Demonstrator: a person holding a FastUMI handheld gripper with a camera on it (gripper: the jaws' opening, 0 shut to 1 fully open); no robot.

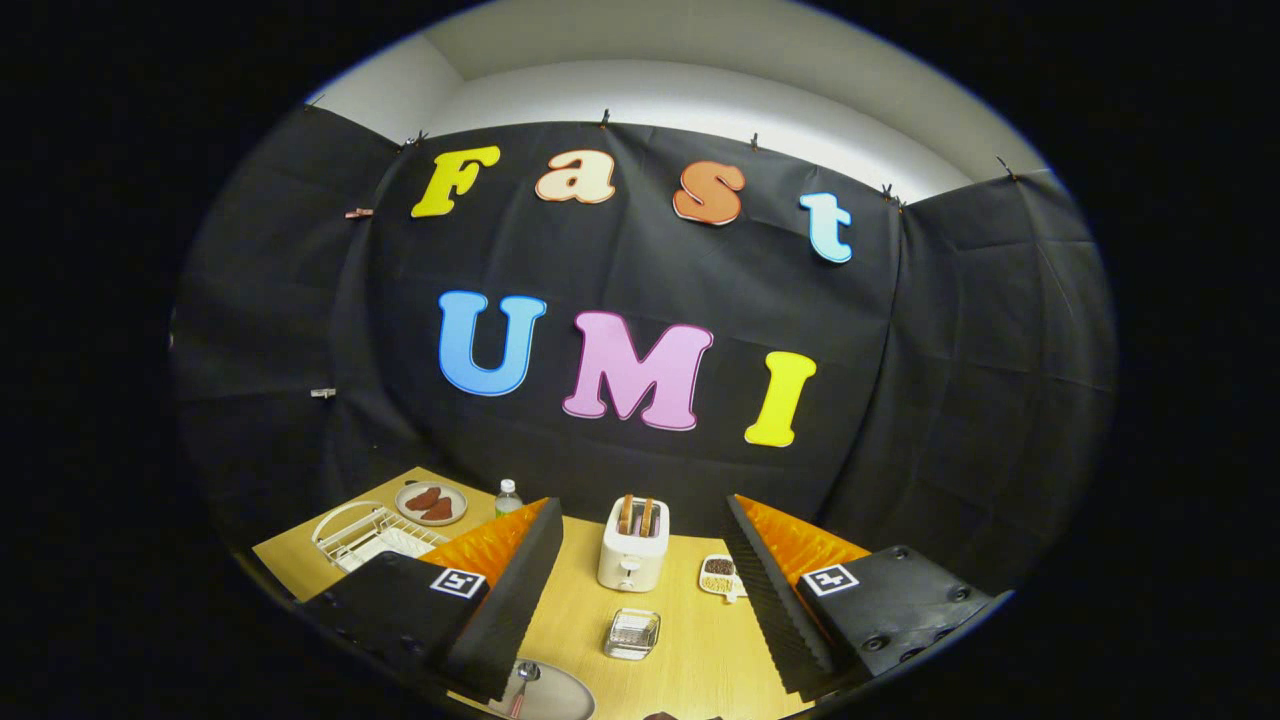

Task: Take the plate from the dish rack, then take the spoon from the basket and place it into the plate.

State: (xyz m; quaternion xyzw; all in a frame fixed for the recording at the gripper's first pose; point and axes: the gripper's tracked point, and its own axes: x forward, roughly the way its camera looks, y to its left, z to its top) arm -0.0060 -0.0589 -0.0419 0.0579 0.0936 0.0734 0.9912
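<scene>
Wood-grain table (690,660) under the gripper (640,590), fingers spread wide, nothing held. Plate (560,695) lies low between the fingers, nearer the left one, spoon (522,682) resting in it. Small clear glass dish (632,633) just ahead between the fingers; white toaster (634,545) with two slices beyond it. White dish rack (370,535) off beyond the left finger, with a plate of brown food (431,503) and a bottle (508,497) near it. Small divided snack dish (720,577) sits beside the right finger.

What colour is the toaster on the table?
White, with toast in its slots; the toaster stands beyond the open fingers of the gripper, in the gripper view.
</scene>
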